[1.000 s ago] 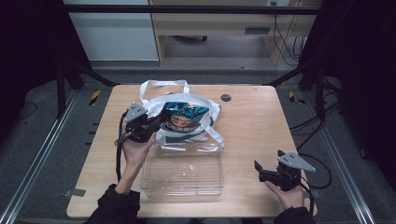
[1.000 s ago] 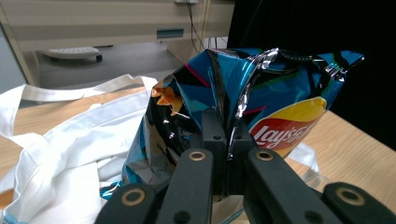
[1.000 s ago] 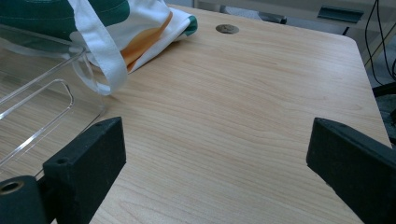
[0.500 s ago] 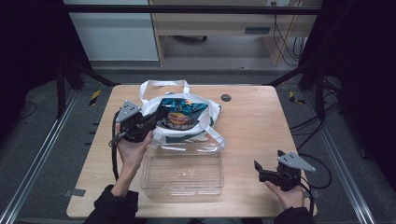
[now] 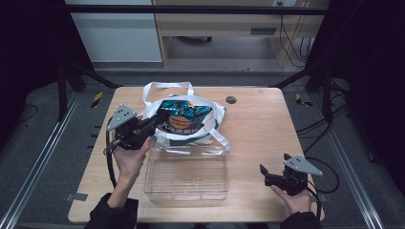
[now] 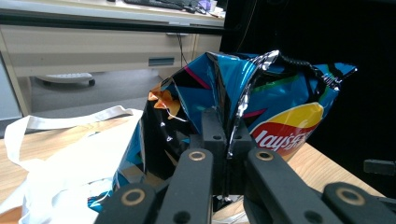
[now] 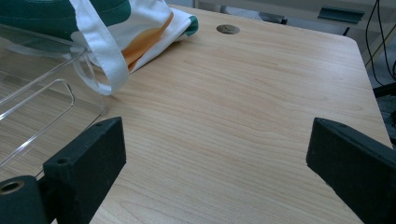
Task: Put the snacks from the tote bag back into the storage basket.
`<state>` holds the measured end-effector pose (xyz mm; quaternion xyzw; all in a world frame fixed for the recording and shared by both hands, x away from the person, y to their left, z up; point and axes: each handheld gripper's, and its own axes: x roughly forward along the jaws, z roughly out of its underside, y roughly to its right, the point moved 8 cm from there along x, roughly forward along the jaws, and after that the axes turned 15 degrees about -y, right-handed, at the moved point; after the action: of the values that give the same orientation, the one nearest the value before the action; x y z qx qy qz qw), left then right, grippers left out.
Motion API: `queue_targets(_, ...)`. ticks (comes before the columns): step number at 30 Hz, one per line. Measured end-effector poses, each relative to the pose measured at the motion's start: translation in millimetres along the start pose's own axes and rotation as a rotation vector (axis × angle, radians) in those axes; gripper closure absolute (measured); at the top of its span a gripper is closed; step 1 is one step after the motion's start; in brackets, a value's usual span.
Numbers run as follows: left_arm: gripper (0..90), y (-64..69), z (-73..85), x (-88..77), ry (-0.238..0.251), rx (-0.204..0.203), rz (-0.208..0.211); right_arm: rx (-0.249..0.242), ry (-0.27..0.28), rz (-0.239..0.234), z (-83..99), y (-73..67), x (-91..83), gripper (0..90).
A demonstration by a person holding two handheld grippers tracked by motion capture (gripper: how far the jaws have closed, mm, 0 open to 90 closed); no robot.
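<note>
The left tongs (image 6: 227, 140) pinch the chip bag (image 6: 261, 102) above the white bag (image 5: 157, 102). The right tongs (image 7: 215, 163) gape apart over the surface (image 7: 243, 107).

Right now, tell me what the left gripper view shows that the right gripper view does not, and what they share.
Left gripper view alone: the blue chip bag, its foil pinched between the shut left tool, with a desk's drawers behind. Right gripper view alone: the open right tool over bare wood, the clear plastic bin and a round metal disc. Both: the white tote bag and the wooden table.
</note>
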<state>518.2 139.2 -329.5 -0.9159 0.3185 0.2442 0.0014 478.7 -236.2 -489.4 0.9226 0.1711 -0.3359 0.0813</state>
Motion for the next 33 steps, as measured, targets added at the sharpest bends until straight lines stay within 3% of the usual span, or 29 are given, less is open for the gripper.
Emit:
queue_targets(20,90.0,24.5,12.6,-37.5,0.039,0.036,0.050,-0.004,-0.003,0.001,0.4,-0.8,0.0,5.1)
queue_targets(33,90.0,42.4,29.5,-40.4,0.010,0.068,0.061,-0.005,0.000,-0.004,1.1,-1.5,-0.9,5.2)
